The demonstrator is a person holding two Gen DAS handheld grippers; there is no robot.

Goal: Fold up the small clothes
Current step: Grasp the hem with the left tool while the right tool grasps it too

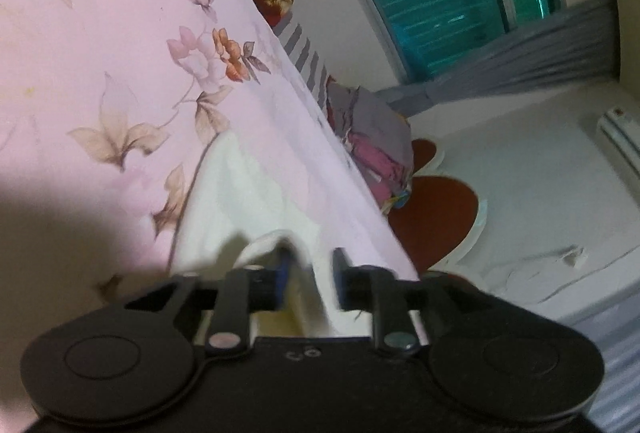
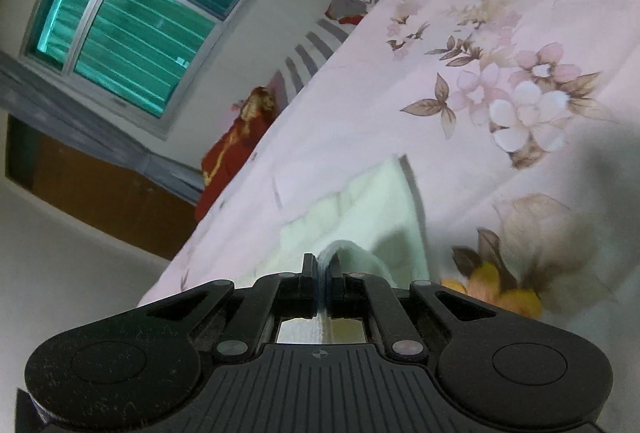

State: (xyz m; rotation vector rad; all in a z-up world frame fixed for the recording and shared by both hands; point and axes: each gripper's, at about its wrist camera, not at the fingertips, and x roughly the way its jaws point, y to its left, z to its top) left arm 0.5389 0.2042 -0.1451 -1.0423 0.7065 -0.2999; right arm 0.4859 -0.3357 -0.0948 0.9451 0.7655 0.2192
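Pink floral bedsheet [image 1: 120, 45] is filling both views, window [image 2: 132, 13] behind. White cloth [image 2: 360, 209] is lying on it. Right gripper [image 2: 322, 273] is pinching a cloth edge, jaws together. Left gripper [image 1: 308, 273] is straddling a raised fold, jaws apart. Risk: uneven lift skewing the fold.

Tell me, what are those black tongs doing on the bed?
A person is folding a small white cloth on a pink flowery bedsheet. The right tongs are pinched shut on one edge of it. The left tongs stand open with another edge bunched between them. More clothes wait by the bed's far edge.
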